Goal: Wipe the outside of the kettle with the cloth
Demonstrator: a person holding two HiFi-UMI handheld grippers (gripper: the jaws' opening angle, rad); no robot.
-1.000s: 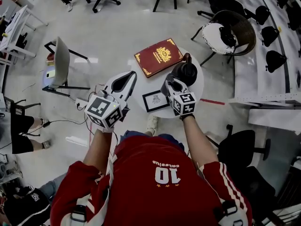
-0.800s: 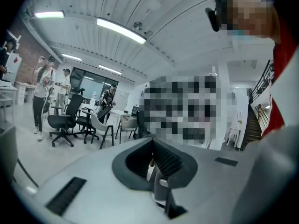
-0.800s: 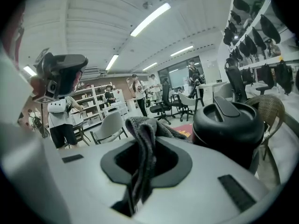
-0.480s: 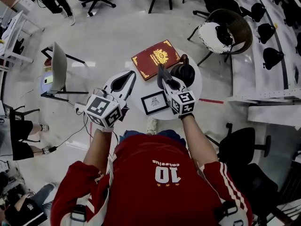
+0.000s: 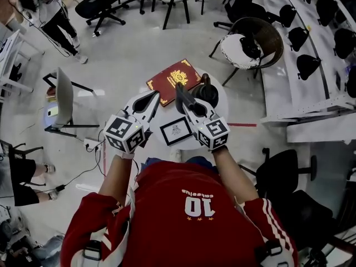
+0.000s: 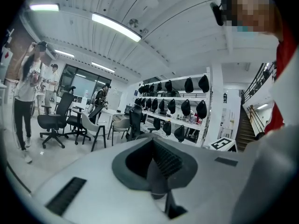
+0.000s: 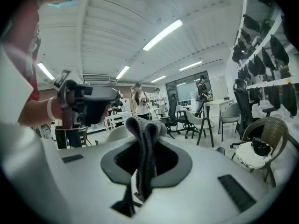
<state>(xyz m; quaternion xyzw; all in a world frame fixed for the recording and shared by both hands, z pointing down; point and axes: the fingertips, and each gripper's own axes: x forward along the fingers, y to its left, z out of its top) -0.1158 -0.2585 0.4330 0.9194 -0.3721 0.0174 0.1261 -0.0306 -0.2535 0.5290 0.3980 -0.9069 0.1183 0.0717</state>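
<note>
In the head view a black kettle (image 5: 207,91) stands on the right part of a small round white table (image 5: 225,102). My right gripper (image 5: 182,93) is raised just left of the kettle, apart from it, and is shut on a grey cloth (image 5: 186,100). In the right gripper view the folded cloth (image 7: 143,130) sticks up out of the shut right gripper (image 7: 142,169), which points out into the room. My left gripper (image 5: 149,99) is over the table's left edge. Its jaws are shut and hold nothing in the left gripper view (image 6: 157,174).
A red book (image 5: 173,78) and a small framed picture (image 5: 175,130) lie on the table. Behind it stands a wicker chair (image 5: 268,33) with a white cushion, a grey chair (image 5: 62,92) is at the left, and a black office chair (image 5: 289,178) at the right. A person (image 5: 47,10) stands far left.
My right gripper has swung left, off the kettle, and tilted upward with the cloth still in it. The left gripper has risen slightly and stays shut.
</note>
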